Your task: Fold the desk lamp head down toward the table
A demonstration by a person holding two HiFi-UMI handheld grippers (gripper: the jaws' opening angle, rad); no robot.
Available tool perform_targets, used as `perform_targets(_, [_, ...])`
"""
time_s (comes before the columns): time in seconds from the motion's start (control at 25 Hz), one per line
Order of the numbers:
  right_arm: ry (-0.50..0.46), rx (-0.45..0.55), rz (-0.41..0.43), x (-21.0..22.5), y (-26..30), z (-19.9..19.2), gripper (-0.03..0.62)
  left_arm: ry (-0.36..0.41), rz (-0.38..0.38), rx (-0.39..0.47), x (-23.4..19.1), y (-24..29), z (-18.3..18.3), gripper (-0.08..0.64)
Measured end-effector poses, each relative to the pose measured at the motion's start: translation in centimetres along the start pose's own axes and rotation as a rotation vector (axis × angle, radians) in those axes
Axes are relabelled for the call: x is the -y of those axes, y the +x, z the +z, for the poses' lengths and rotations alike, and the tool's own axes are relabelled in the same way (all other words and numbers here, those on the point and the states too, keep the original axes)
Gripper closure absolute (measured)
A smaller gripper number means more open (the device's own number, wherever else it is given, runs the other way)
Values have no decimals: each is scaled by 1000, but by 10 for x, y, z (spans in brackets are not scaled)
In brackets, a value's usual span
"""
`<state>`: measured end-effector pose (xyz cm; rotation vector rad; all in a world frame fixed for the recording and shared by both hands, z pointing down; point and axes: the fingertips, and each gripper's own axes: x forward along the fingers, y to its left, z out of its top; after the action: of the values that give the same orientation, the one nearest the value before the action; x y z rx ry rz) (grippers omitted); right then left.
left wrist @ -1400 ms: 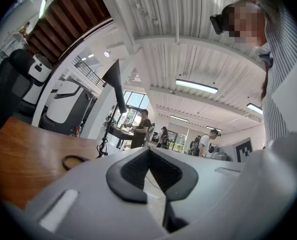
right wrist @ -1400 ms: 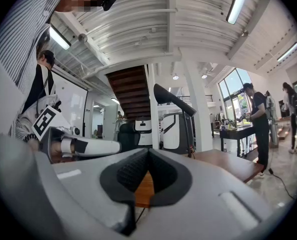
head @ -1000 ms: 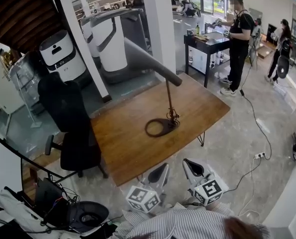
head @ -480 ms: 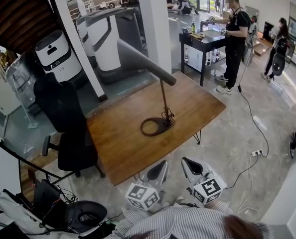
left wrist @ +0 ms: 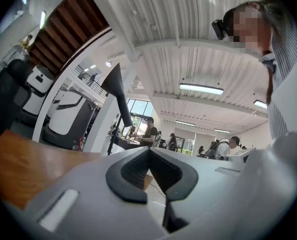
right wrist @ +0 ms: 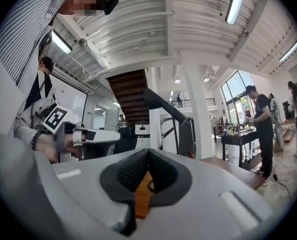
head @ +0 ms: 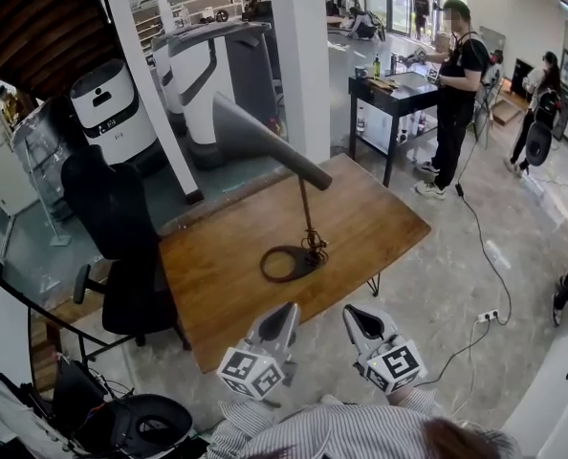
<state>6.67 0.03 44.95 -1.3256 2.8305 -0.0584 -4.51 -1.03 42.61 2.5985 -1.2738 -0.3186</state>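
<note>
The desk lamp stands on the wooden table [head: 360, 220]. Its dark cone head [head: 255, 134] is raised and slants up to the left, above a thin stem [head: 308, 213] and a ring base [head: 286, 263]. My left gripper [head: 289, 310] and right gripper [head: 352, 316] hover side by side just off the table's near edge, short of the lamp. Both are shut and hold nothing. In the left gripper view the lamp head [left wrist: 114, 82] rises above the shut left gripper [left wrist: 149, 151]. The right gripper view has the lamp head [right wrist: 161, 102] beyond the shut right gripper [right wrist: 147, 153], with the left gripper [right wrist: 96, 135] beside it.
A black office chair [head: 121, 228] stands at the table's left end. White machines [head: 112, 103] and a white pillar [head: 298, 55] are behind. A person works at a black table [head: 399, 86] at the back right. A cable [head: 485, 256] crosses the floor on the right.
Both grippers have moved forward and slightly up, closer to the table's near edge. The lamp has not changed shape.
</note>
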Motion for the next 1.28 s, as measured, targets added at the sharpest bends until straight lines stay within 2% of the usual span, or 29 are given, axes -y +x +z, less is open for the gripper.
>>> perform_targets(0.2, [0, 12, -7, 18, 15, -3, 592, -14, 7, -37, 2, 25, -27, 554])
perform_targets(0.32, [20, 1, -4, 31, 28, -7, 592, -24, 16, -20, -14, 37, -24, 554])
perform_targets(0.44, [21, -3, -9, 44, 47, -11, 592, 4, 25, -9, -36, 52, -17, 554])
perform_targets(0.68, [-45, 5, -83, 81, 108, -7, 591, 65, 22, 41, -93, 88, 22, 547])
perform_targets(0.84, [-39, -6, -102, 98, 151, -8, 589, 83, 3, 42, -123, 111, 38, 521])
perform_targets(1.04, [-59, -59, -97, 108, 192, -25, 550, 111, -19, 63, -150, 125, 53, 455])
perform_targets(1.28, [-106, -122, -58, 118, 235, -31, 486, 198, -24, 142, -159, 127, 112, 408])
